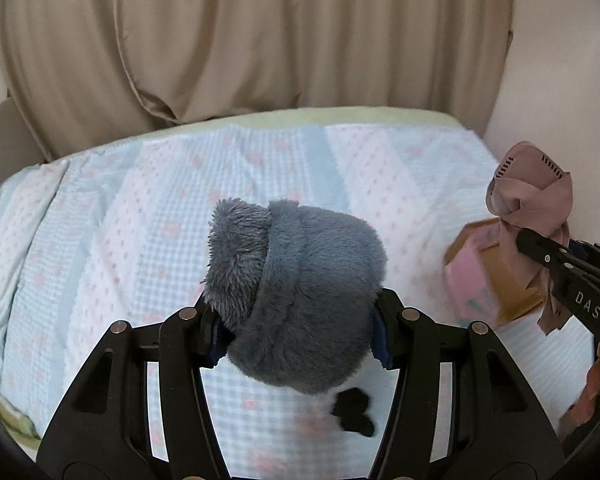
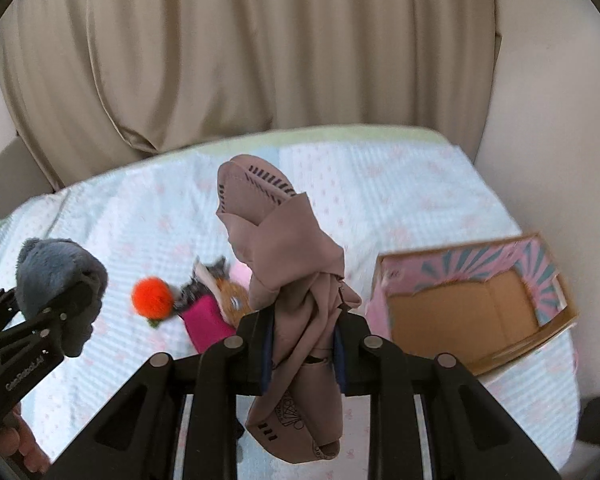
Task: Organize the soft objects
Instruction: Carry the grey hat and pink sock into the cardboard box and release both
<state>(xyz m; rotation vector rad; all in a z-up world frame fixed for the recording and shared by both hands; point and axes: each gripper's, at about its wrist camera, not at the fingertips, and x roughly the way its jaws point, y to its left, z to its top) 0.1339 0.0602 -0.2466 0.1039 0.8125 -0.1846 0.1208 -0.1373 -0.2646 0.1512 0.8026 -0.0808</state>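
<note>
Right gripper [image 1: 540, 248] marked "DAS"; left gripper [image 1: 298, 320] lettering blurred, possibly "GenRobot.AI". Left fingers clamp grey plush [image 1: 300, 280]; right fingers clamp knotted mauve cloth [image 2: 296, 280].

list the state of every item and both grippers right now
left gripper: shut on grey plush, held above the bed
grey plush: gripped, lifted
right gripper: shut on brown cloth
brown cloth: gripped, bunched, hanging off the bed
box: open, empty, on the bed
orange ball: lying on the bed
pink toy: lying on the bed beside the ball
</note>
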